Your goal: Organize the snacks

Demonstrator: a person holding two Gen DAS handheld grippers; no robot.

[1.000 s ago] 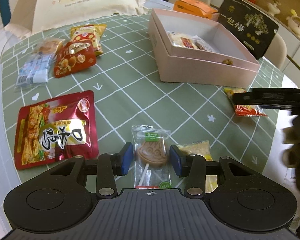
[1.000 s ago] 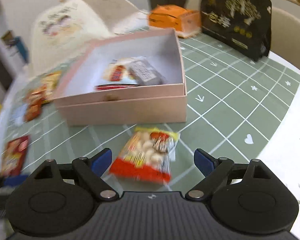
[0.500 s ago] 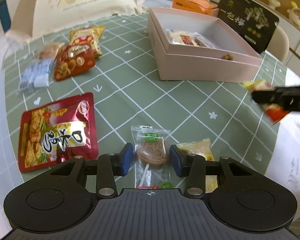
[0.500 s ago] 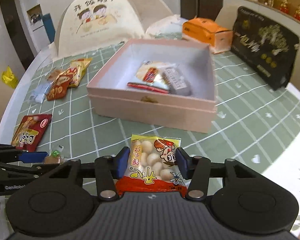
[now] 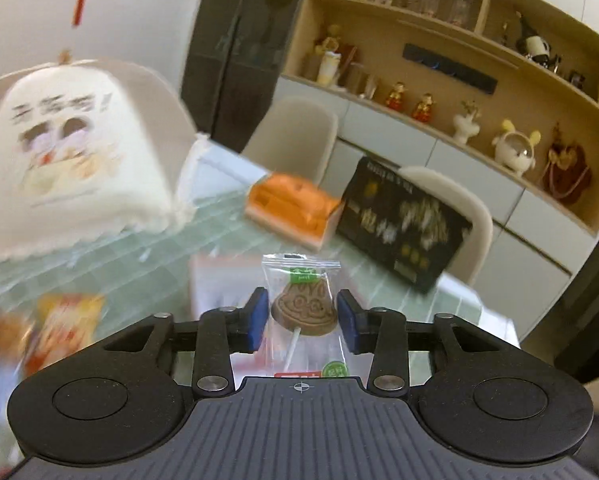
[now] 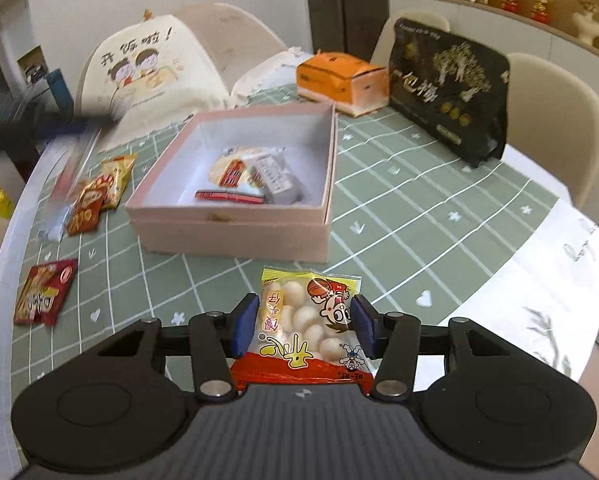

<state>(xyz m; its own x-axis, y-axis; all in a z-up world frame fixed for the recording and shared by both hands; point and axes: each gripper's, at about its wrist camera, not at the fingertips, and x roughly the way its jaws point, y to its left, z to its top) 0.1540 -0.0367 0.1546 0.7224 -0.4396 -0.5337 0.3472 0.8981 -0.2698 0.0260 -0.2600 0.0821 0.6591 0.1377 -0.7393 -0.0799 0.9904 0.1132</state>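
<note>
left wrist view: the left gripper [image 5: 302,316] is clamped on a lollipop [image 5: 304,309] in its clear wrapper, both blue pads pressed to the wrapper's sides, stick pointing back toward the camera. the view is tilted up and blurred, with the table well below, so the lollipop looks to be in the air. the pink box [image 5: 219,280] shows only as a blur just behind the pads. to do this well, level the gripper first and bring the lollipop over the box's open middle before letting go; the wrapper is light and slippery and could catch on a wall.

right wrist view: the right gripper [image 6: 305,326] is clamped on a bag [image 6: 305,320] of white balls, pads on both long sides, held above the table's near edge. the box [image 6: 235,232] sits ahead at the table's middle, open, with a few packets against its near wall. judging from this, the far half is free: carry the bag over the near wall, lower it there, then release. keep the two grippers apart over the box, one at a time. loose packets [image 6: 99,192] wait along the table's left edge.
</note>
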